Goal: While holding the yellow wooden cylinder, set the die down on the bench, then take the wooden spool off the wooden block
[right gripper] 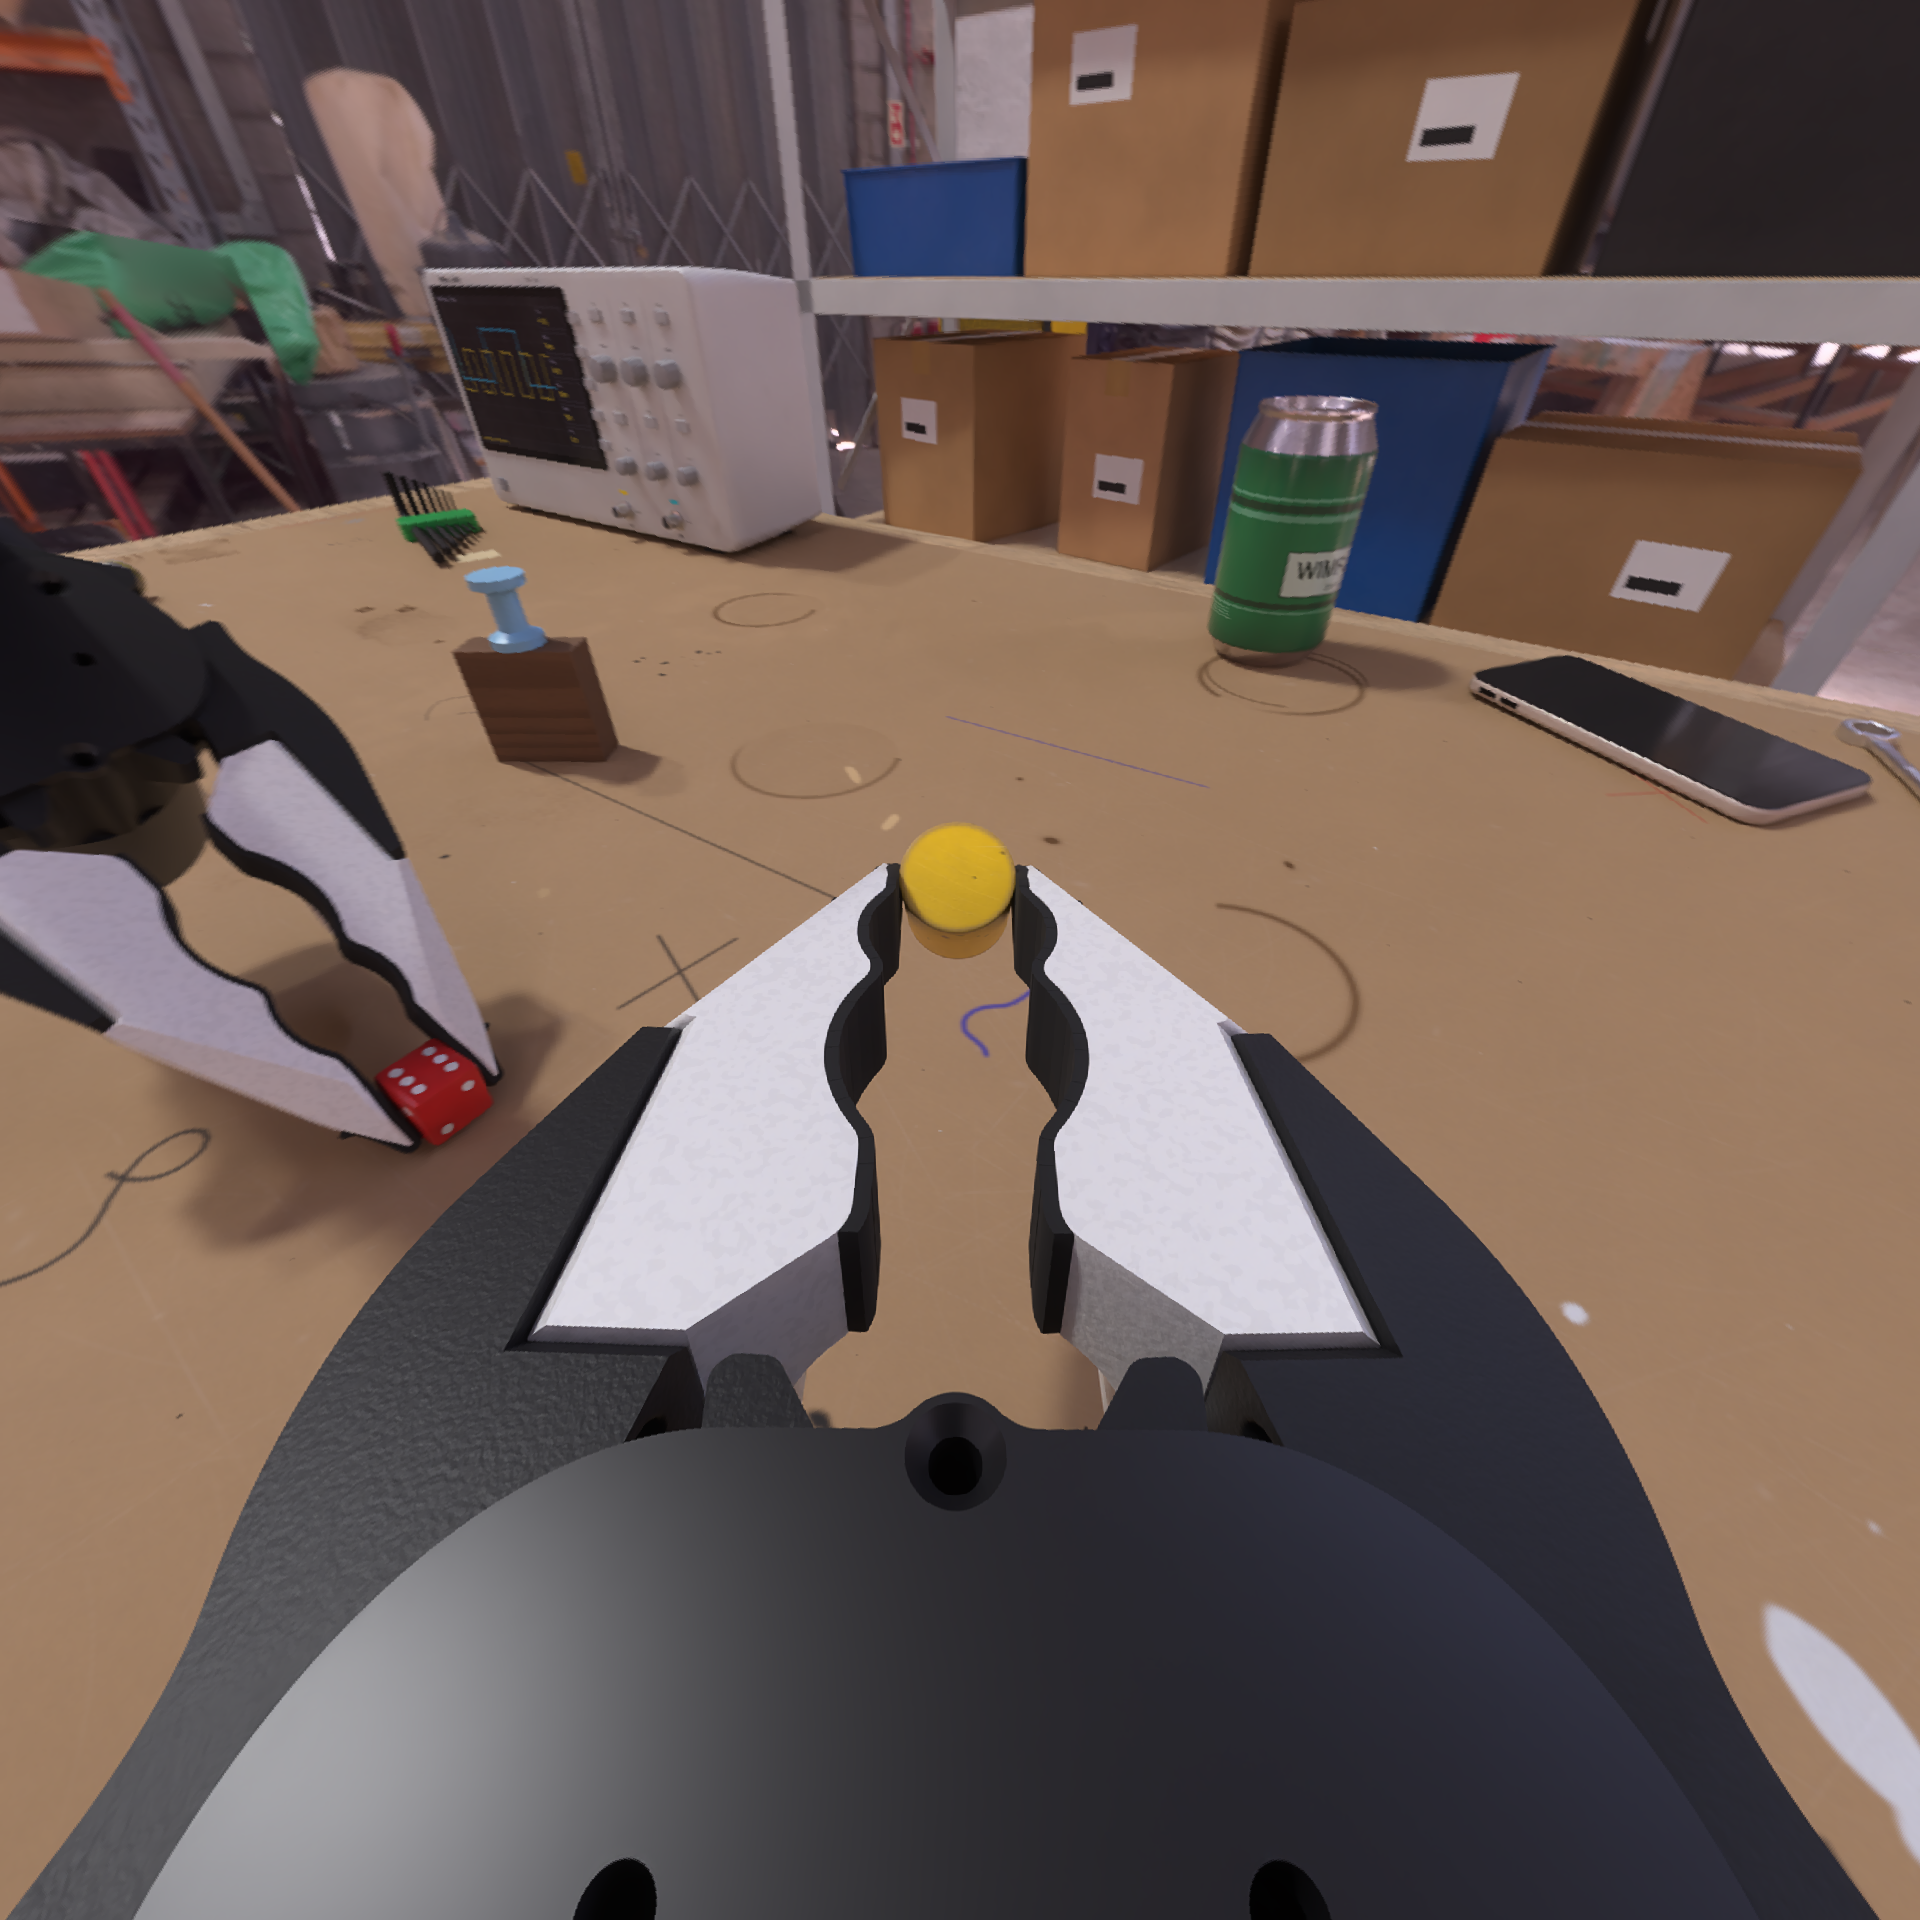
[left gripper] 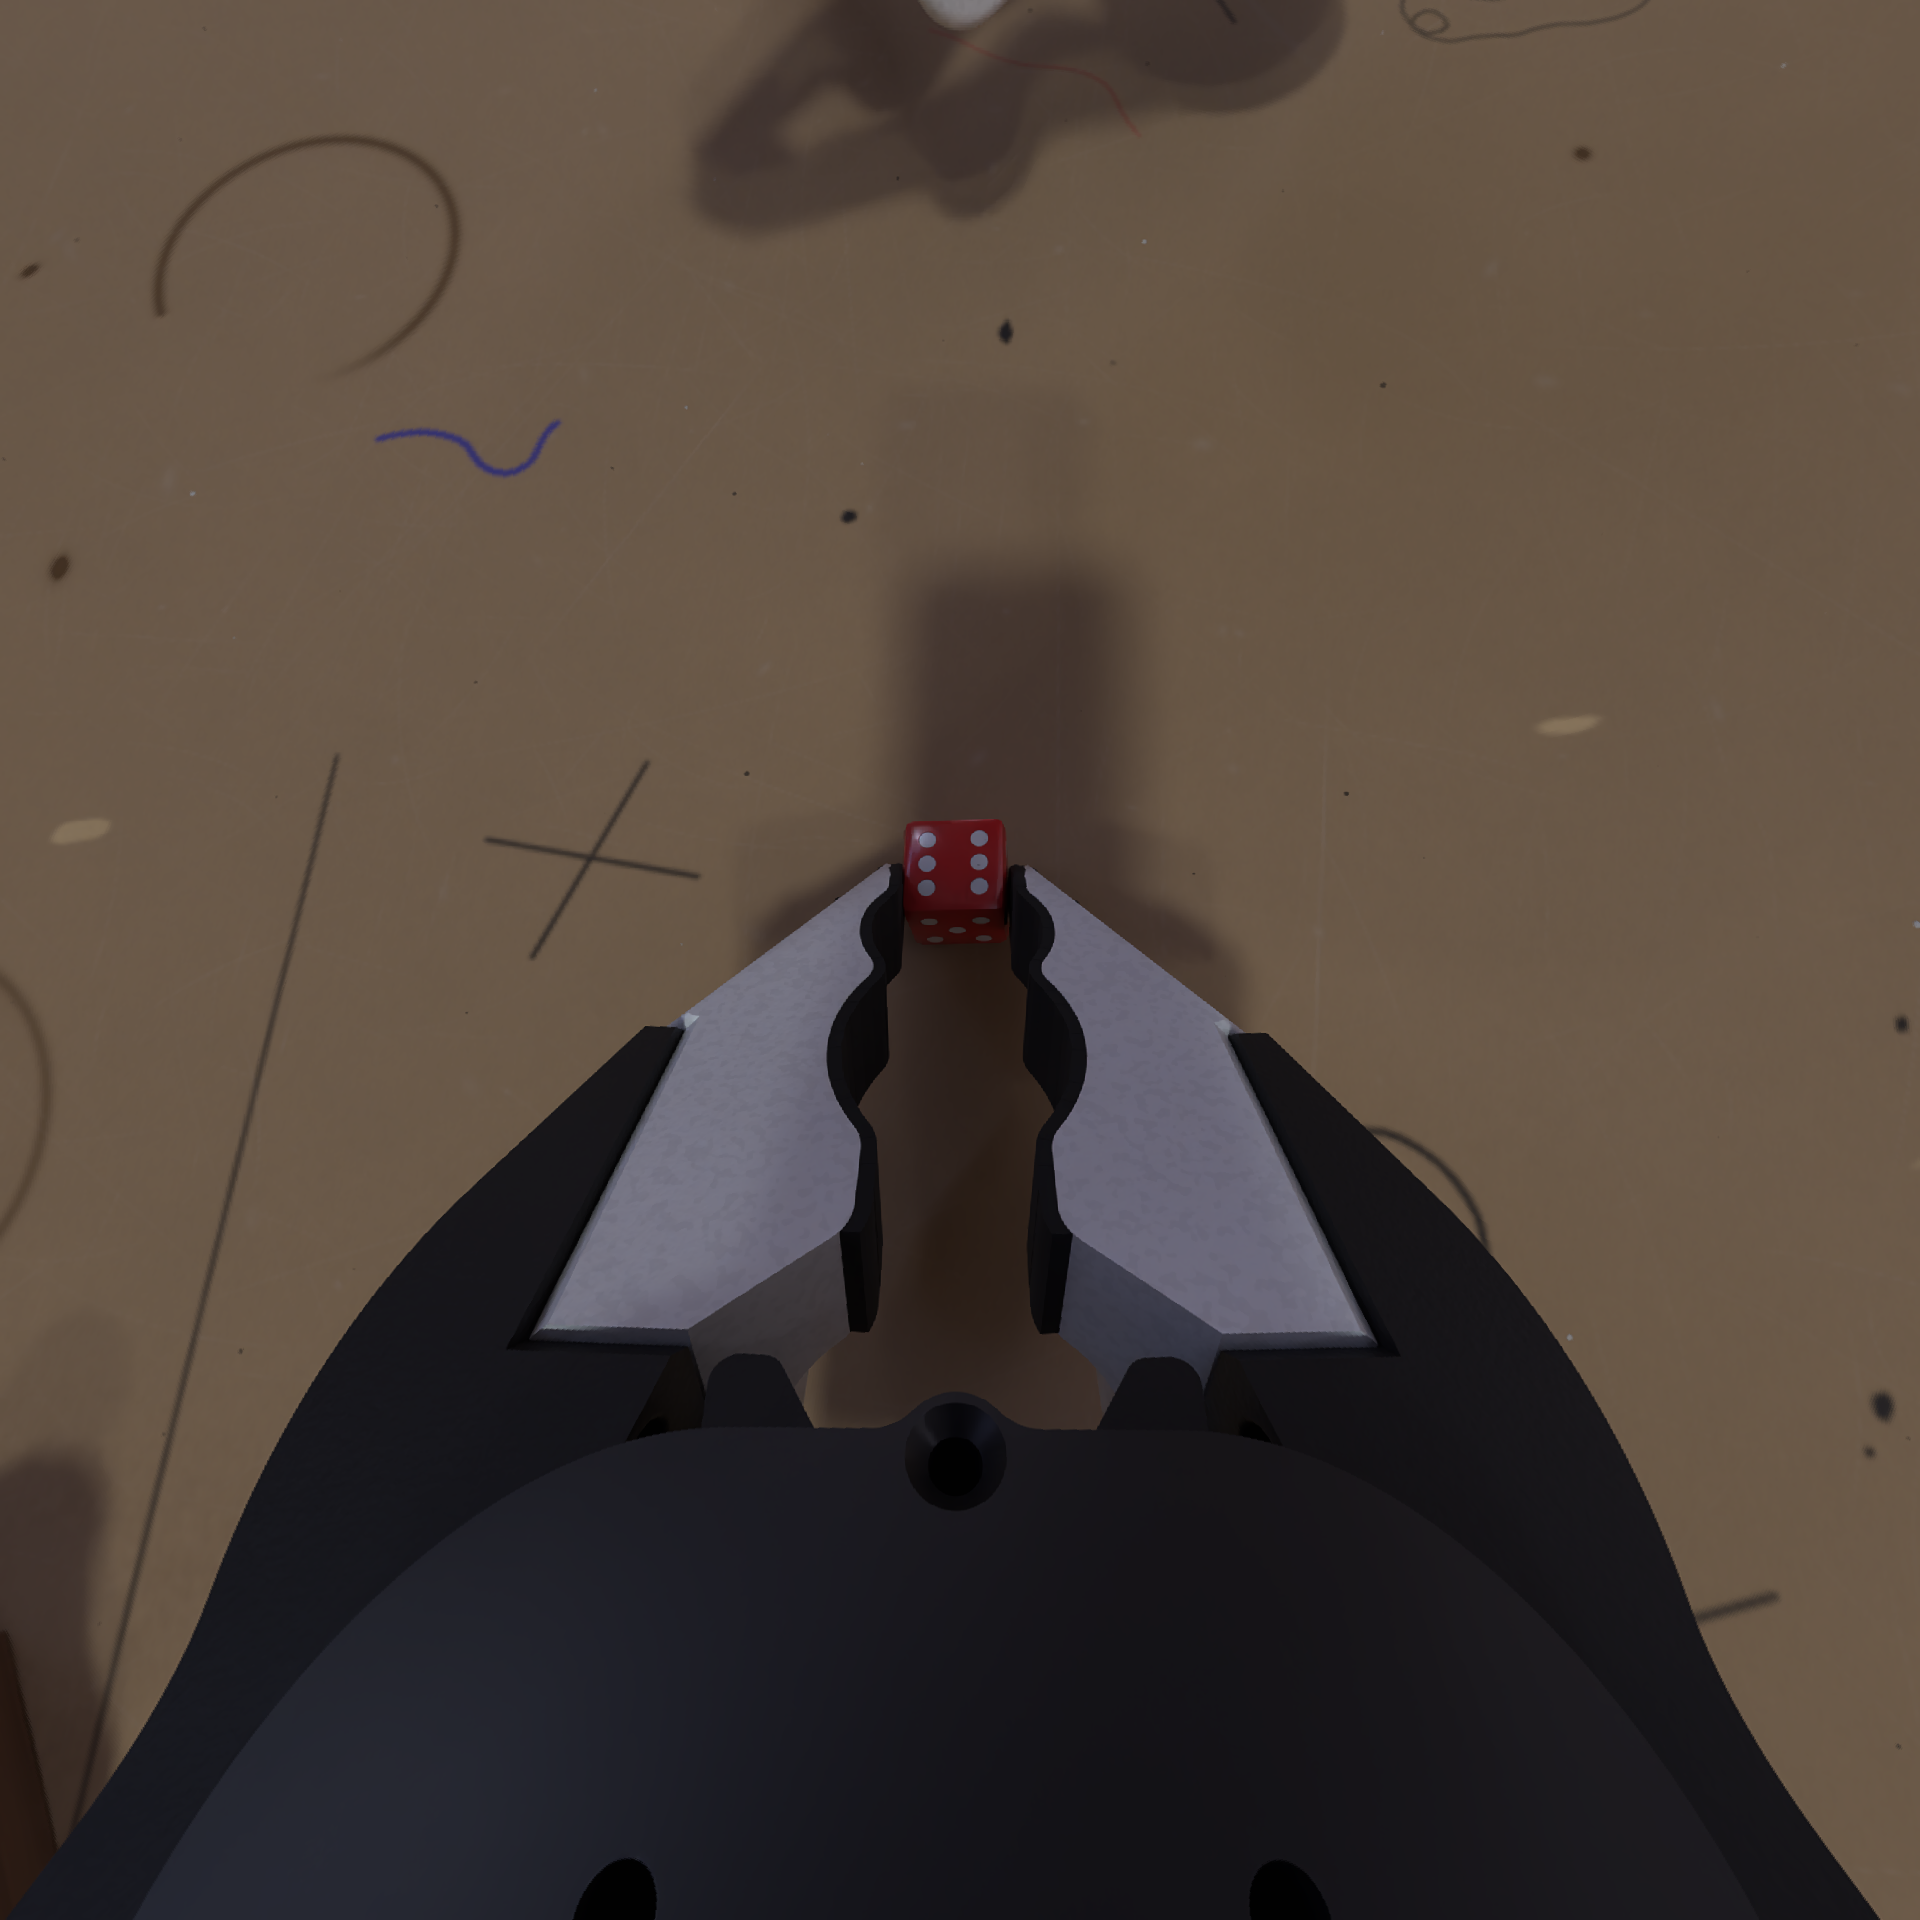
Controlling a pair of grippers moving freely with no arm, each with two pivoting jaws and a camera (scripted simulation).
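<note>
The left gripper (right gripper: 452,1112) is pinching the red die (right gripper: 434,1091) at the bench (right gripper: 1039,727); it should be opening gently, lifting straight. The right gripper (right gripper: 956,883) is clamping the yellow cylinder (right gripper: 956,873).

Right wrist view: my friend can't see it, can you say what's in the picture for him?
The right gripper pinches a yellow wooden cylinder at its fingertips above a brown bench. To its left, the left gripper holds a red die low at the bench. Farther back, a pale blue spool stands on a wooden block.
</note>
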